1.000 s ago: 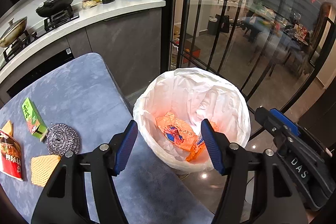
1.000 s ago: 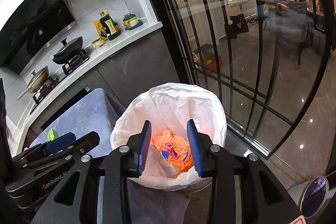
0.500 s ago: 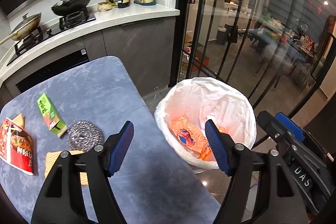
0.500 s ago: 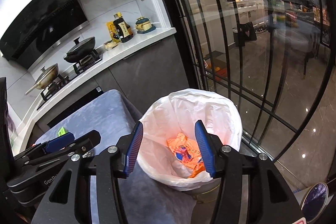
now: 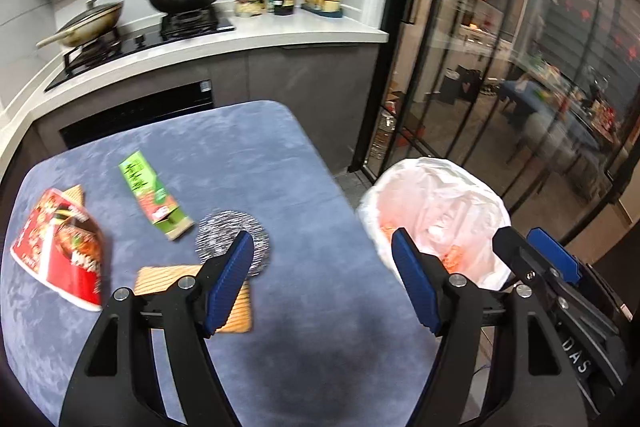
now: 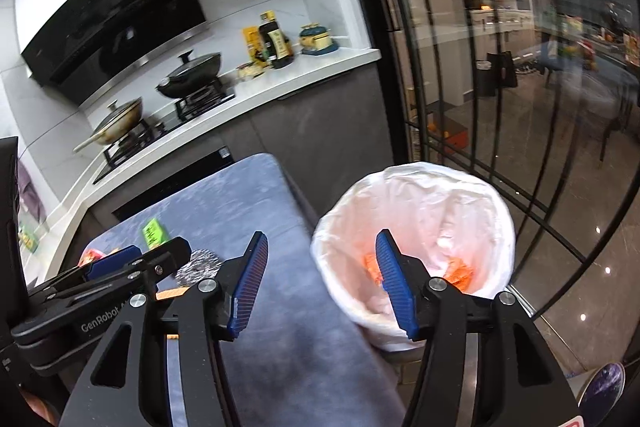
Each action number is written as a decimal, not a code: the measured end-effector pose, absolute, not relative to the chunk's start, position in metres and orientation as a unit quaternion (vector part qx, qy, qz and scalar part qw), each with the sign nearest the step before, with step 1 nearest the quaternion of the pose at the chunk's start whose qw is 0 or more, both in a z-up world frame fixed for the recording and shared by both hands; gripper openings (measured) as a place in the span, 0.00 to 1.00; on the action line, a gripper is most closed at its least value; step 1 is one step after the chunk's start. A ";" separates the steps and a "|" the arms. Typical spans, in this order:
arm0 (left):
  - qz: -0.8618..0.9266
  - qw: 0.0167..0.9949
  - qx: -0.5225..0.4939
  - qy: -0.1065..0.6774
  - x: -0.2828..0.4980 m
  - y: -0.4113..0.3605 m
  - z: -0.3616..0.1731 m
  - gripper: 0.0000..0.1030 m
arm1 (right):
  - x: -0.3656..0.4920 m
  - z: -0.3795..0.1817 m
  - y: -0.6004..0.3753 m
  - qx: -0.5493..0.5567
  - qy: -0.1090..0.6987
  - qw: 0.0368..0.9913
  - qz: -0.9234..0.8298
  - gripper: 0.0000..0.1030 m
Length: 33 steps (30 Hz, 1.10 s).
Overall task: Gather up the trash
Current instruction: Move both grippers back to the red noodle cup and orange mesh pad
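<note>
Left claw is wide w/ nothing between the pads, and its jaws have just been opening a bit more. Right claw is about halfway apart, also empty, also just been opening.

Going outward from the left claw in the left wrist view: the steel scourer sits right behind its left pad, partly hidden by it. Just below that, lower left of frame, is a tan ribbed pad. Up and left of the scourer is the green carton, long axis running upper left to lower right, so the jaws would prob need to close across the short side. Furthest left is the red snack bag. All of it lies on the blue desk.

Lined bin is at the right of frame, off the desk edge, orange wrappers already inside.

So the leftover trash is all to the left, bin to the right. Left claw is clearly nearer, imo; in the right wrist view the scourer peeks out behind the left claw's body.
</note>
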<state>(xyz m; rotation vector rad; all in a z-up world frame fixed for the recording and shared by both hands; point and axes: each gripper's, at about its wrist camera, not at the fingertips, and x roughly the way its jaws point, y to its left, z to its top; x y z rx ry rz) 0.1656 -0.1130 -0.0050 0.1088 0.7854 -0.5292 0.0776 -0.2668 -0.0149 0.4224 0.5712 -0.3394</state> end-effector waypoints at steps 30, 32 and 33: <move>-0.043 0.901 -0.092 0.423 0.220 0.154 -0.043 0.68 | 0.155 -0.071 -0.124 0.168 0.370 0.912 -0.056 0.57; -0.041 0.899 -0.100 0.425 0.220 0.162 -0.046 0.68 | 0.160 -0.076 -0.122 0.168 0.376 0.910 -0.055 0.57; -0.040 0.898 -0.102 0.425 0.220 0.164 -0.047 0.68 | 0.162 -0.078 -0.121 0.169 0.378 0.909 -0.054 0.57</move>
